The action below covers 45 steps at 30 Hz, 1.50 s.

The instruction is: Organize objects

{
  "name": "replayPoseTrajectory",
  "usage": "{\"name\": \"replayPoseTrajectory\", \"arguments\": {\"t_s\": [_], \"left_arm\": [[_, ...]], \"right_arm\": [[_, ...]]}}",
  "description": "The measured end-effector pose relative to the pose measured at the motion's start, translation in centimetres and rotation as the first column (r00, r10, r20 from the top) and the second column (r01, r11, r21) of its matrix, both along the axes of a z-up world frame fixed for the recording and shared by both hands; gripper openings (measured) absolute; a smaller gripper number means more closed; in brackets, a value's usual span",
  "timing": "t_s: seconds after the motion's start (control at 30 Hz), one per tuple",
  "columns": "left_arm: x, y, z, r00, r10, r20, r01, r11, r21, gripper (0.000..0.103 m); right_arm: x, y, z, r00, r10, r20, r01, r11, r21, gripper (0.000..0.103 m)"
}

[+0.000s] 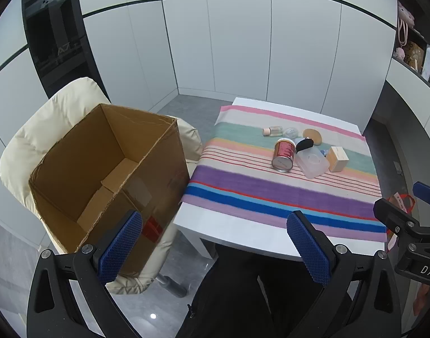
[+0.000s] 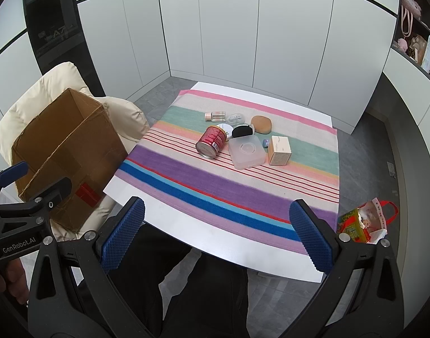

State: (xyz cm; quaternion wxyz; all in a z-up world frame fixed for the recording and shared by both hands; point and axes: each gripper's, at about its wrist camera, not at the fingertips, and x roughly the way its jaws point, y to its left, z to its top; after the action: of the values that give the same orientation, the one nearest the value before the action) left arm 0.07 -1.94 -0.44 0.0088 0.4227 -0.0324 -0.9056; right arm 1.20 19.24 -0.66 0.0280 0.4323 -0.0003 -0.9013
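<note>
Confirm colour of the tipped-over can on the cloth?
Red label with white print, bare metal end facing us. The can shows best in the right wrist view.

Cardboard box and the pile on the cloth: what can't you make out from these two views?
- Cardboard box: near inside corner hidden by the left gripper fingers; right wrist view shows only its outside.
- Small blue item: mostly hidden behind the clear plastic case and tan carton.
- Red can label: too small to read.

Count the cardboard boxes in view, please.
2. A large open brown cardboard box stands on the cream chair; a small beige carton lies on the striped cloth.
</note>
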Motion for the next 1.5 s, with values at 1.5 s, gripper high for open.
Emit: {"name": "replayPoseTrajectory", "arguments": {"t_s": [1.5], "left_arm": [[-0.42,-0.80,-0.16,0.999,0.033,0.013,-0.033,0.999,0.008,0.103]], "right_arm": [[-0.15,-0.55,-0.24,1.000,0.005,0.003,-0.005,1.000,0.002,0.103]]}}
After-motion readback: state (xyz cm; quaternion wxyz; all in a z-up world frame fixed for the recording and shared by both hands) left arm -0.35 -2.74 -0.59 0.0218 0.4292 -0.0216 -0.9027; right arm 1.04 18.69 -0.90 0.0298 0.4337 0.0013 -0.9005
